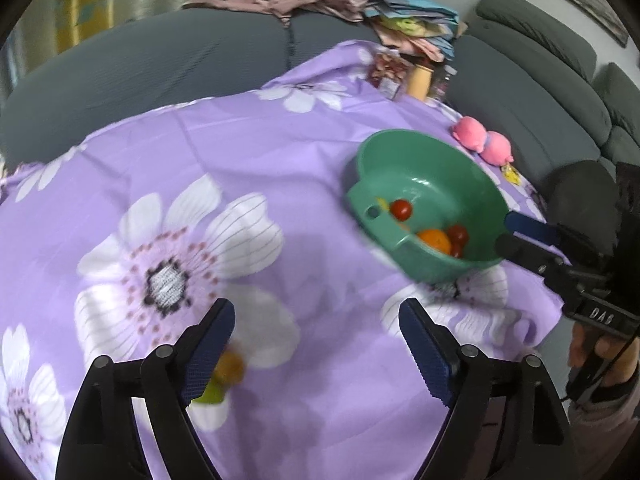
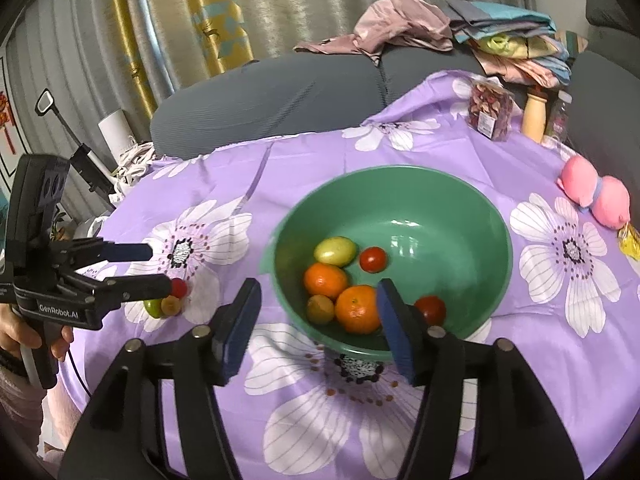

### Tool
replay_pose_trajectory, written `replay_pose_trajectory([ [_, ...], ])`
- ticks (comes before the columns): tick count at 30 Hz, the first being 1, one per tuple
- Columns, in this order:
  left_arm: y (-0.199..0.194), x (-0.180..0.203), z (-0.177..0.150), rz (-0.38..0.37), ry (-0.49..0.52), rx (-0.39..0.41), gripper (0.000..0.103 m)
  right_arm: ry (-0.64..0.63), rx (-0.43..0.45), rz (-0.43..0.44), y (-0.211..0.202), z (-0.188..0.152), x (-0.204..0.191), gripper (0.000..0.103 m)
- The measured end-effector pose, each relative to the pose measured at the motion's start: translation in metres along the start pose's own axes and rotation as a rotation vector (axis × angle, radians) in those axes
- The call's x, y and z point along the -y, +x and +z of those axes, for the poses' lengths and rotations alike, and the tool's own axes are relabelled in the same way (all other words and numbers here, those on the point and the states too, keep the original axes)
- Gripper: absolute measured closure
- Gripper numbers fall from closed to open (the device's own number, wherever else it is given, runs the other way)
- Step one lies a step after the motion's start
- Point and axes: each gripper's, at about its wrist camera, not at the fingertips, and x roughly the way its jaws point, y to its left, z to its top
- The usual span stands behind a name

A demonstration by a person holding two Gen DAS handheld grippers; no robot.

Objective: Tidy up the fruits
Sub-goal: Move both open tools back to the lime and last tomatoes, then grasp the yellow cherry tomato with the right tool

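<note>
A green bowl [image 2: 460, 208] stands on the purple flowered cloth and holds two oranges [image 2: 326, 280], a yellow-green fruit [image 2: 335, 251], a brownish fruit and two red tomatoes [image 2: 373, 259]. It also shows in the left wrist view [image 1: 420, 168]. My right gripper [image 2: 316, 320] is open and empty over the bowl's near rim. My left gripper [image 1: 316, 344] is open and empty above the cloth; in the right wrist view it [image 2: 156, 266] hovers by three loose fruits: a red tomato [image 2: 179, 287], a brownish one [image 2: 171, 305] and a green one [image 2: 152, 308].
Pink plush toys [image 2: 596, 196] lie right of the bowl. A jar of dried flowers [image 2: 490, 110], a wooden grinder [image 2: 534, 114] and another jar stand at the far edge. A grey sofa [image 2: 280, 96] with piled clothes [image 2: 404, 26] surrounds the table.
</note>
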Motion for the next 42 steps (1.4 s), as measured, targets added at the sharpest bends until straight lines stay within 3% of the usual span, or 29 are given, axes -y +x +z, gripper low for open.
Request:
replay_pose_trajectory([
  [4,-0.009,-0.016,-0.017,0.051,-0.030,-0.003,0.012,-0.025,-0.010,0.015,0.001,-0.001,-0.014,0.037],
  [13,-0.023,-0.049,-0.059,0.109,-0.089,-0.019,0.012,-0.111,-0.069,0.140,0.014,-0.008,-0.058,0.033],
  [17,-0.017,-0.053,-0.074,0.098,-0.095,-0.048,0.012,-0.132,-0.113,0.199,0.024,-0.014,-0.076,0.033],
  [24,-0.011,-0.057,-0.087,0.055,-0.113,-0.069,0.012,-0.179,-0.212,0.232,0.050,-0.030,-0.100,0.033],
  [33,-0.021,-0.074,-0.091,0.017,-0.169,-0.033,0.012,-0.199,-0.290,0.258,0.080,-0.039,-0.117,0.034],
  [37,-0.023,-0.082,-0.088,0.017,-0.184,-0.017,0.012,-0.211,-0.323,0.278,0.096,-0.039,-0.126,0.048],
  [42,-0.021,-0.085,-0.083,0.033,-0.174,-0.019,0.012,-0.239,-0.346,0.288,0.113,-0.036,-0.139,0.049],
])
